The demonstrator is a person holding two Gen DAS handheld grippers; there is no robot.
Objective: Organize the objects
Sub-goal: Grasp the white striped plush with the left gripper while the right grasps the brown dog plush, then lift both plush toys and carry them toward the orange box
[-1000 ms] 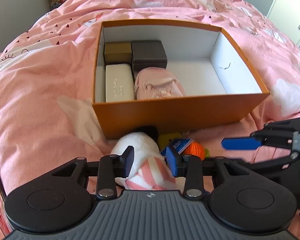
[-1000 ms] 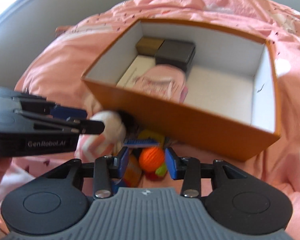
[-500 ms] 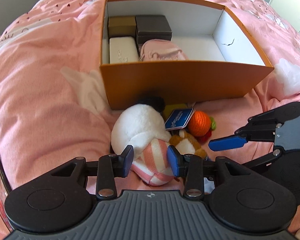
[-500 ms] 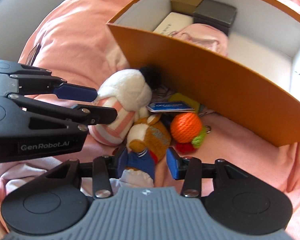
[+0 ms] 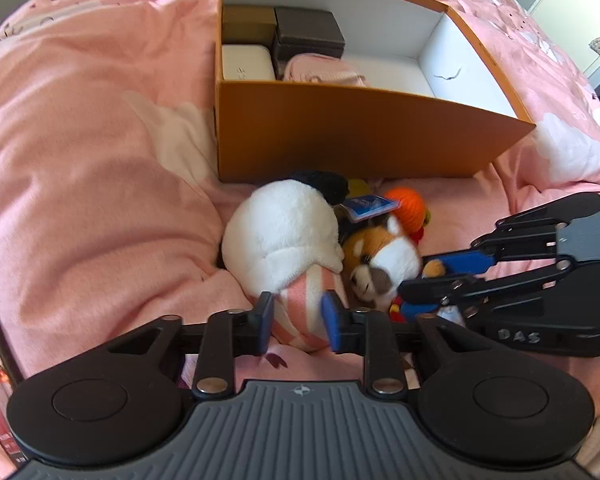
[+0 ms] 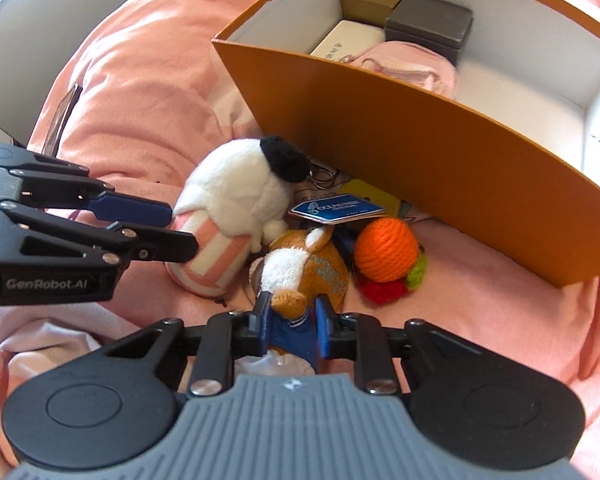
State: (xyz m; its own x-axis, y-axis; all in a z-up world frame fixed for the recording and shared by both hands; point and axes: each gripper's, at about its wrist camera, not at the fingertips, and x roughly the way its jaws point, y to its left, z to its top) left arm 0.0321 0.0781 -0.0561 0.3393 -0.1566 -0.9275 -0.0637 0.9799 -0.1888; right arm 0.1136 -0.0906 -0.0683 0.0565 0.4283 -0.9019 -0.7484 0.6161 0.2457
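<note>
In the left wrist view, the left gripper has its two blue pads on either side of the pink-striped bottom of the white plush toy; the pads touch the fabric, so it seems closed on the toy, which lies on the pink bedspread just in front of the orange box. Inside the box, at its left end, there are already a gold box, a dark grey box, a white case and a pink pouch; the right part of the box floor is bare. Beside the white toy lies the brown plush toy, and the right gripper reaches to it from the right. In the right wrist view, the right gripper stands narrow around the blue lower part of the brown plush toy and seems to hold it. Near it lie an orange yarn ball and a blue tag, close to the box wall. I judge the task is about half done: four things are stored, and the two plush toys and the ball still wait outside.
</note>
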